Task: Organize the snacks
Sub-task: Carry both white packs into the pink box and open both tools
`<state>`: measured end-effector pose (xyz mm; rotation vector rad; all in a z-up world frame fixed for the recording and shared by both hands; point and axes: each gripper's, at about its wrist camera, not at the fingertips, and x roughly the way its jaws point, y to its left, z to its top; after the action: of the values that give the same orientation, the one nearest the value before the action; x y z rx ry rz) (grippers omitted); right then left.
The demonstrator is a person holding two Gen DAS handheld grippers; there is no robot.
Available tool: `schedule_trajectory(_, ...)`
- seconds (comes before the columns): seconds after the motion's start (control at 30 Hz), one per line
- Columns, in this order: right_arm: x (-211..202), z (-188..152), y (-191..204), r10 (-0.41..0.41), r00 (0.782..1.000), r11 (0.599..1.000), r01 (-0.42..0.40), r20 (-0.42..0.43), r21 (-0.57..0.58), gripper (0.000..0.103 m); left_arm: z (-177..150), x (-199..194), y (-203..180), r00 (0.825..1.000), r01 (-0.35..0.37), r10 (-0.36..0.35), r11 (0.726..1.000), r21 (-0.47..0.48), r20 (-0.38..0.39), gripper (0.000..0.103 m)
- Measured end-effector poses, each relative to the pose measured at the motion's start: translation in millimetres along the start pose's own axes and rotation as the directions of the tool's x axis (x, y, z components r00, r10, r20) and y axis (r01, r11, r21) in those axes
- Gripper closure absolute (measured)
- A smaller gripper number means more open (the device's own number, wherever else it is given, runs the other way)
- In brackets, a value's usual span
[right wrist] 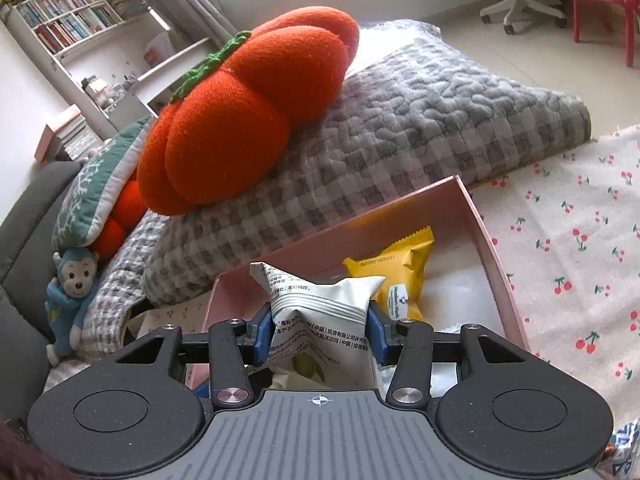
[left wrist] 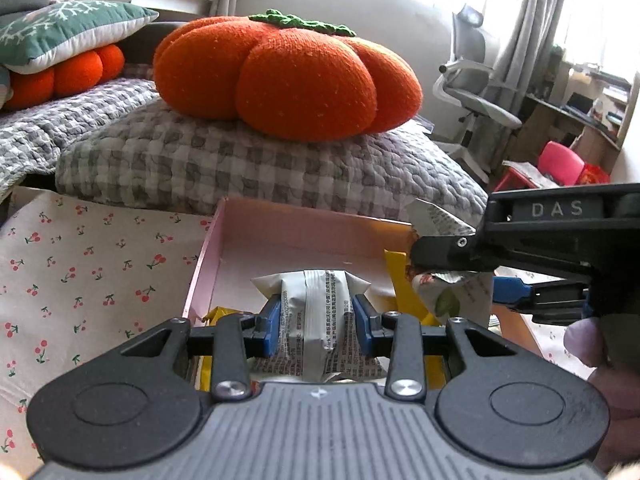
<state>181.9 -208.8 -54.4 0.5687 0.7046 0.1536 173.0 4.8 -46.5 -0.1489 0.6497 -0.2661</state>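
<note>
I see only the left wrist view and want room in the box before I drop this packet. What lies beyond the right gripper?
Observer: A yellow packet lies flat in the pink box, just beyond the right gripper.
Operator: How is that gripper holding its load?
Observer: Its blue pads press both sides of a white packet, which is held above the box's near end.
Operator: Any free floor over there?
Observer: Yes, bare floor shows between the yellow packet and the box's right wall.
</note>
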Motion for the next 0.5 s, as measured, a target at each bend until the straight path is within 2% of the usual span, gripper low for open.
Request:
schedule_trajectory(0.13, 3.2, -0.5, 0.6, -0.005, 1.000, 1.000, 0.005, 0.007, -0.029, 0.055, -0.2, 1.3, -0.2, 1.000, 0.017, -0.017, 1.000, 0.008, -0.015, 0.066)
schedule_trajectory(0.2, 3.8, -1.8, -0.1, -0.009, 1.000, 1.000, 0.009, -0.005, -0.027, 0.053, 0.1, -1.0, -1.8, 1.000, 0.023, -0.022, 0.999, 0.022, -0.014, 0.057)
schedule_trajectory(0.33, -3.5, 0.7, 5.3, 0.001, 1.000, 0.999, -0.001, 0.001, -0.045, 0.031, -0.7, -2.0, -2.7, 0.999, 0.009, -0.007, 0.999, 0.044, -0.033, 0.041)
schedule_trajectory(0.4, -7.2, 1.6, 8.1, 0.025, 1.000, 0.998, -0.025, -0.003, -0.062, 0.030, -1.0, -3.8, -0.5, 0.999, 0.010, -0.008, 0.999, 0.031, -0.046, 0.040)
schedule_trajectory(0.47, -9.8, 1.8, 9.9, 0.028, 1.000, 0.997, -0.028, -0.011, -0.073, 0.030, -0.7, -6.7, 0.3, 0.998, 0.017, -0.015, 0.999, 0.028, -0.061, 0.029)
schedule_trajectory(0.5, -11.2, 1.1, 10.3, 0.022, 1.000, 0.997, -0.023, -0.013, -0.078, 0.030, -0.9, -8.4, 0.0, 0.997, 0.025, -0.023, 0.999, 0.031, -0.070, 0.027)
